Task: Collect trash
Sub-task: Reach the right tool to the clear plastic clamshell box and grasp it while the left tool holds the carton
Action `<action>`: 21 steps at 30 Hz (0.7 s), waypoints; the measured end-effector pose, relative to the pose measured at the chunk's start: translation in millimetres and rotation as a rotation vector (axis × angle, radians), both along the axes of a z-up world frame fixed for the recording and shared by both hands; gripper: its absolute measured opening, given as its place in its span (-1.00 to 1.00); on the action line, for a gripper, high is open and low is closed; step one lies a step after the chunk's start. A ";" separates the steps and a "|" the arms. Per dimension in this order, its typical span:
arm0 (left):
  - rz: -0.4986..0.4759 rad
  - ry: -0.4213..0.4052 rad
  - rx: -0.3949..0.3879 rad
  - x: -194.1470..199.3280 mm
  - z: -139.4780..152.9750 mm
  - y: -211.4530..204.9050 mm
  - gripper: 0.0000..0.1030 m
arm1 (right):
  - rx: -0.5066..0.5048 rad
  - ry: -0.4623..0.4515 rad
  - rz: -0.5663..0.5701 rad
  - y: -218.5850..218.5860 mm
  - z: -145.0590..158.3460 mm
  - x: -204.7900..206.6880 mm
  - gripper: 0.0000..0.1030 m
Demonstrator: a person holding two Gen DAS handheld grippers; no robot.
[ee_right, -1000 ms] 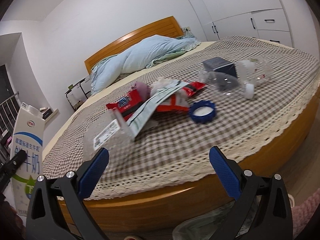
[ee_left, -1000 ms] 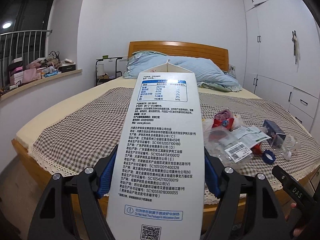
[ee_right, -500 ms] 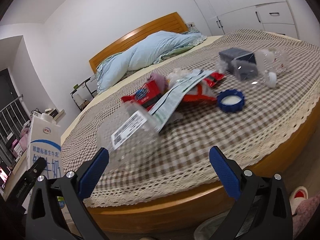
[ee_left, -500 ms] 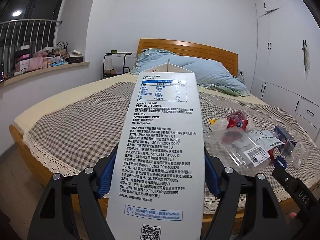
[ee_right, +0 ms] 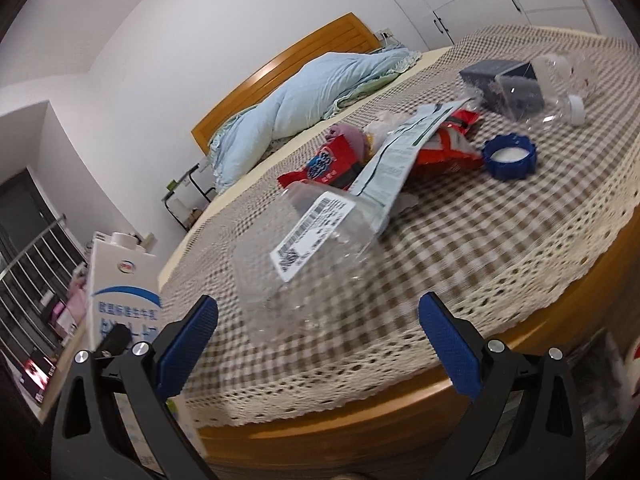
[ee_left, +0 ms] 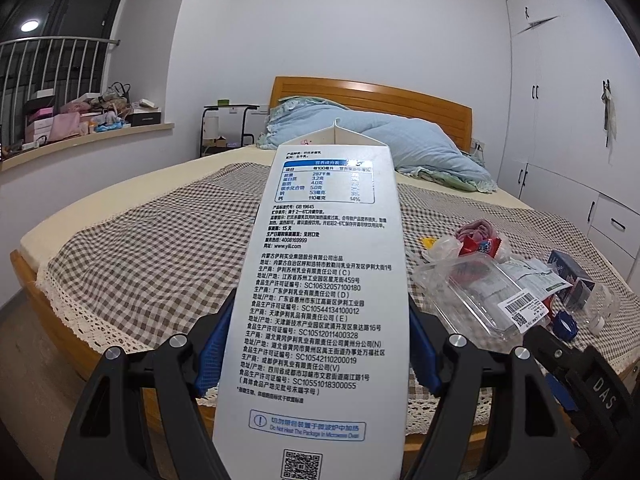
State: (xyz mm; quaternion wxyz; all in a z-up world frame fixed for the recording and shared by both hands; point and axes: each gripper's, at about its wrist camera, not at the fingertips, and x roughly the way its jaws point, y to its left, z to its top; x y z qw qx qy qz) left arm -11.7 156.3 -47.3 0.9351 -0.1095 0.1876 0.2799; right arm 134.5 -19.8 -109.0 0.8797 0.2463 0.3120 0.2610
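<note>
Right wrist view: my right gripper has its jaws wide and empty, with the clear plastic tray dead ahead on the bed, its long axis running away up-right. My left gripper clamps the milk carton upright by its sides, so I judge the right hand nearer the tray.

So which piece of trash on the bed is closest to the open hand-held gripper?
The clear plastic box with the barcode label, lying just ahead of the right hand-held gripper; the red snack wrapper and blue lid lie farther back.
</note>
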 end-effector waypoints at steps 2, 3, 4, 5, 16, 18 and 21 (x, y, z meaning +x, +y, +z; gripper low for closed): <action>-0.010 0.005 -0.009 2.6 -1.0 1.1 0.39 | 0.013 0.005 -0.016 1.7 -0.6 0.6 0.87; -0.017 0.012 -0.011 4.4 -2.1 0.6 0.39 | 0.025 0.006 -0.027 1.5 -0.8 1.5 0.87; -0.022 0.016 -0.011 5.4 -2.7 0.0 0.39 | 0.035 0.013 -0.032 1.9 -1.0 3.4 0.87; -0.029 0.023 -0.011 7.1 -3.4 -1.2 0.39 | 0.050 0.032 -0.037 2.2 -2.0 8.5 0.88; -0.115 0.110 -0.016 44.6 -14.1 -11.0 0.39 | 0.262 0.281 -0.093 3.5 -17.6 62.3 0.87; -0.130 0.130 -0.009 53.2 -15.1 -14.3 0.39 | 0.295 0.333 -0.091 6.6 -22.7 71.2 0.87; -0.147 0.152 -0.013 65.6 -17.5 -16.6 0.39 | 0.327 0.362 -0.091 6.5 -22.9 78.1 0.87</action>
